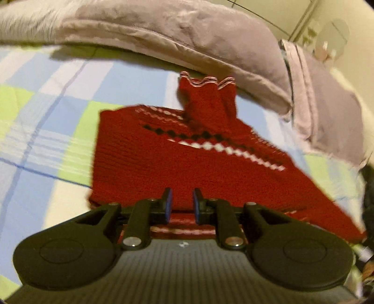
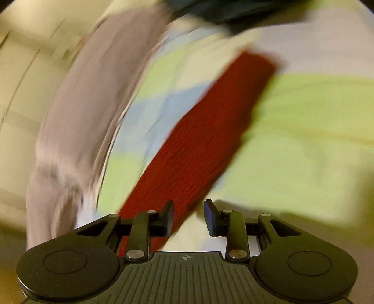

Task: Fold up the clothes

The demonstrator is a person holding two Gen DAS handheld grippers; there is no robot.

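A bedroom in a home: a bed (image 1: 46,112) spread with a blue, green and white checked sheet, two mauve pillows (image 1: 163,30) lying along its far edge, and pale cream walls (image 1: 292,14) behind.

One red knitted garment (image 1: 187,159) lies mid-frame in the left wrist view; the right wrist view shows one long red strip (image 2: 201,140) running from lower left to upper right (too blurred to say more). Two mauve pillows (image 1: 163,37) sit along the top. One checked bedsheet (image 1: 46,117) lies beneath. Two grippers (image 1: 182,201), one per view.
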